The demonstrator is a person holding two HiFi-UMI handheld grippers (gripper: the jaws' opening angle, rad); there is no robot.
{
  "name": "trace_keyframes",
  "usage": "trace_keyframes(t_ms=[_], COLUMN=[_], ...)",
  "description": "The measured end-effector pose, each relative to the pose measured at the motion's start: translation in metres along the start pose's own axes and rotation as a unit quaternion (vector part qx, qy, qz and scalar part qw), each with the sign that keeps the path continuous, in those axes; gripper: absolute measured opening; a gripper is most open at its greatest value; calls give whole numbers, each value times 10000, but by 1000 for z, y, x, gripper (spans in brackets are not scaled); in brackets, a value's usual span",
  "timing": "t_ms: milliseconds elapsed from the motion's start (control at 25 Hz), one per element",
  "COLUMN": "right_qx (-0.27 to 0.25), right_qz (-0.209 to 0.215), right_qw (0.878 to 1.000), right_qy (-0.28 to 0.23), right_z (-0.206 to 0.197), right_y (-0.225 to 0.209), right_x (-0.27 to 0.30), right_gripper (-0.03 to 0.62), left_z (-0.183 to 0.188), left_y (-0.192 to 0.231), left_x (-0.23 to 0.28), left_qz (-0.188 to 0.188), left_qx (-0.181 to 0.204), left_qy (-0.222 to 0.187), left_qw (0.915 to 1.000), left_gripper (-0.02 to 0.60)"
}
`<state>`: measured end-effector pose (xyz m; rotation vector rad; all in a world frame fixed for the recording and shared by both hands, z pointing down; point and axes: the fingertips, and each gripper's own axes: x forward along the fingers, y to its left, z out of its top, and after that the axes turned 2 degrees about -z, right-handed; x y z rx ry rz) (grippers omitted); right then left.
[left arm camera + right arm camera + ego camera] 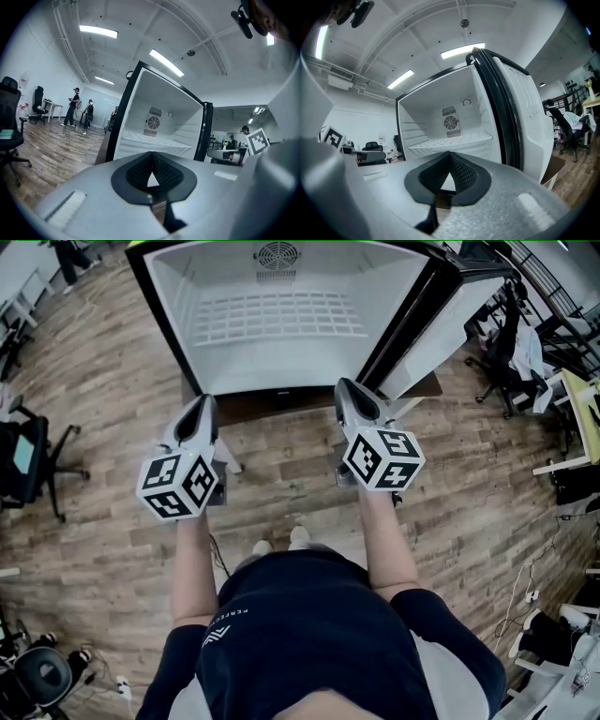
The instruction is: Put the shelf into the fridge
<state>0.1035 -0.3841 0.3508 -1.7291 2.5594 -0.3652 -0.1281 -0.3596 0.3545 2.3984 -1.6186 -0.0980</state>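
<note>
Shelf: your shelf [281, 320] already lies level inside the open fridge [178, 306], upper centre.
Tools: your left tool [206, 404] and right tool [347, 388] are both closed and hold nothing.
Left: seemingly nothing.

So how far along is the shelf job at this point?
Done: the shelf sits inside the open fridge. In hand: nothing; left gripper and right gripper are shut and empty, outside the fridge. Left: possibly closing the door, which stands open.
</note>
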Motion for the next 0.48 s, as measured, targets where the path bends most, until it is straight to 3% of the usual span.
trace_keyframes(t_ms=[480], right_qx=[4], right_qz=[-6], right_qw=[10000], right_qy=[38], right_z=[-3], right_y=[-1], right_x=[0], right_gripper=[2], left_z=[-3], left_y=[-1], left_x=[-1], left_qz=[12], left_qx=[-2], left_qy=[41], left_qw=[10000], left_gripper=[18])
